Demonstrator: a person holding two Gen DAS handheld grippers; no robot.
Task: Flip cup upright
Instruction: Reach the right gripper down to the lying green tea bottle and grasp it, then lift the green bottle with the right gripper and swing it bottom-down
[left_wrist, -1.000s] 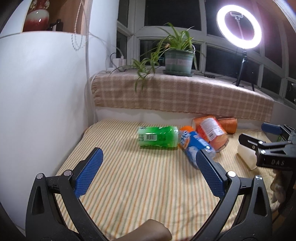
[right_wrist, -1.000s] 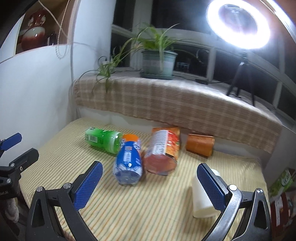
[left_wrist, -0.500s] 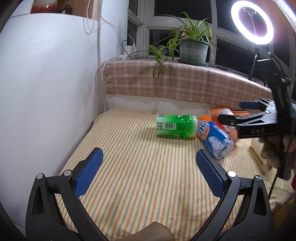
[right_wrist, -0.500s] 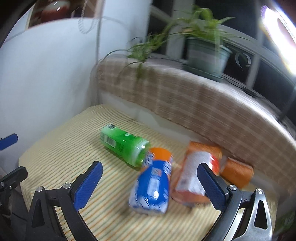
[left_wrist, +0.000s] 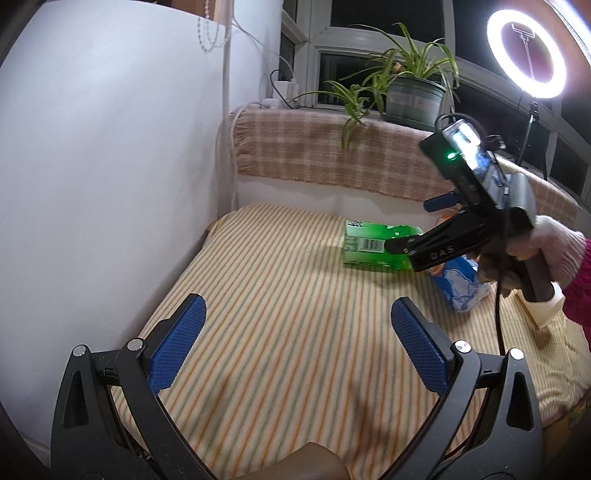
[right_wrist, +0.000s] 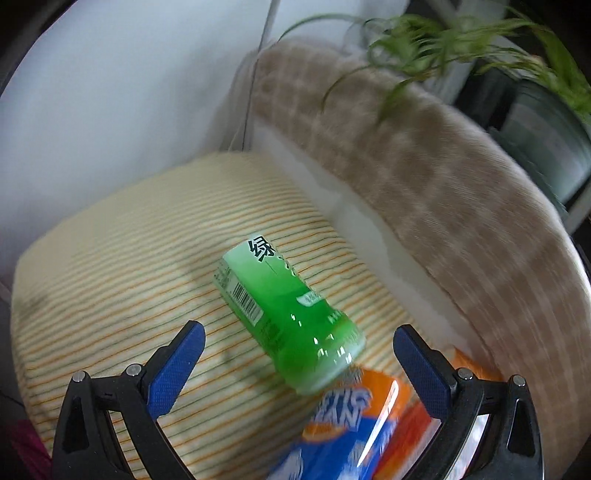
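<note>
Right hand-held gripper (right_wrist: 297, 354) gaping over lying green cup (right_wrist: 286, 319), left hand-held gripper (left_wrist: 295, 339) spread wide, low

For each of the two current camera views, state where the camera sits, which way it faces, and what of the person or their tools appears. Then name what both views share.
Left wrist: sits behind the open left tongs, facing across the striped mattress toward the window; the right tongs and gloved hand show.
Right wrist: sits behind the open right tongs, angled down at the cups; only these tongs show.
Shared: the green cup on its side, the blue cup, the mattress.
</note>
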